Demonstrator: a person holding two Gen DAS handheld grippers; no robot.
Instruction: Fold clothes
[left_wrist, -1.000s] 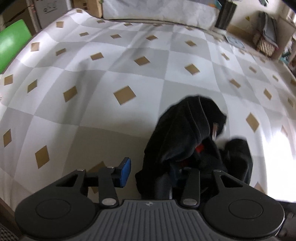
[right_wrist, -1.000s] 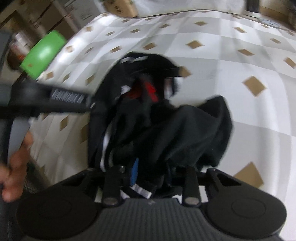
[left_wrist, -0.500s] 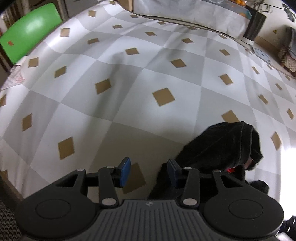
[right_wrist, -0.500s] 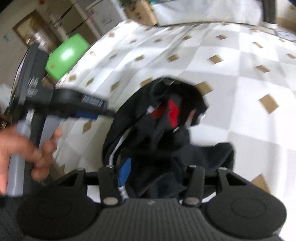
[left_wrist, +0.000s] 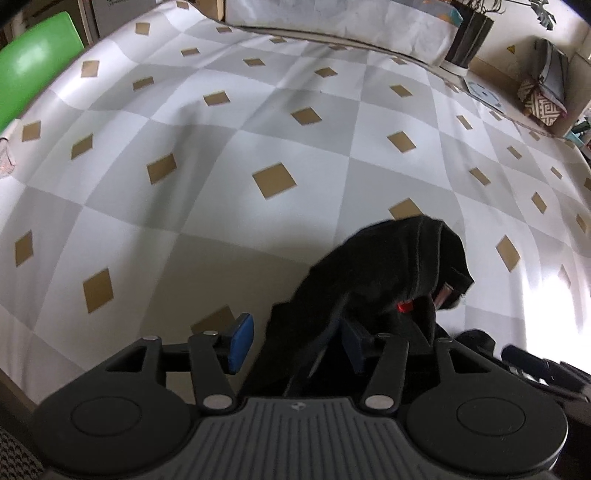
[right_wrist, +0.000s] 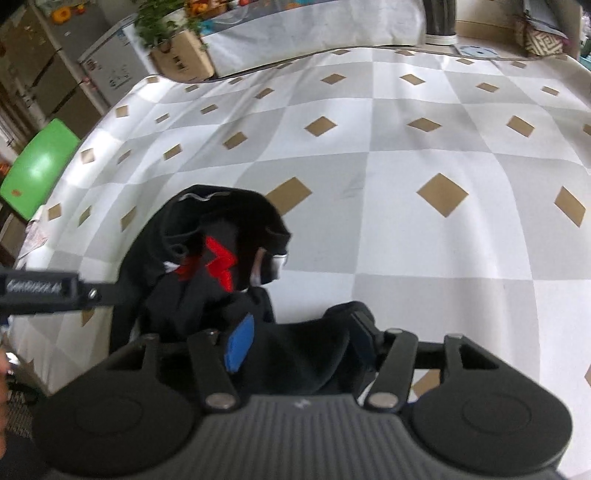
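A black garment (left_wrist: 388, 269) with a red logo (right_wrist: 218, 262) lies bunched on the checked tablecloth (left_wrist: 258, 129) near the front edge. My left gripper (left_wrist: 297, 341) points down at its left end. Its jaws are opening: the left blue pad (left_wrist: 240, 341) stands clear of the cloth, while black fabric drapes over the right finger. My right gripper (right_wrist: 301, 345) is over the garment's near fold. Its jaws are opening too, with slack black cloth lying between them. In the right wrist view the left gripper (right_wrist: 55, 288) reaches in from the left edge.
The checked cloth (right_wrist: 443, 147) covers the whole table beyond the garment. A green chair back (left_wrist: 33, 81) stands off the table's left edge. A cardboard box (right_wrist: 181, 59) with a plant, a dark vase (left_wrist: 469, 33) and bags sit behind the far edge.
Both grippers' jaws have widened, the right one more. The garment has slumped from a raised bunch down onto the table. The right wrist view has swung right.
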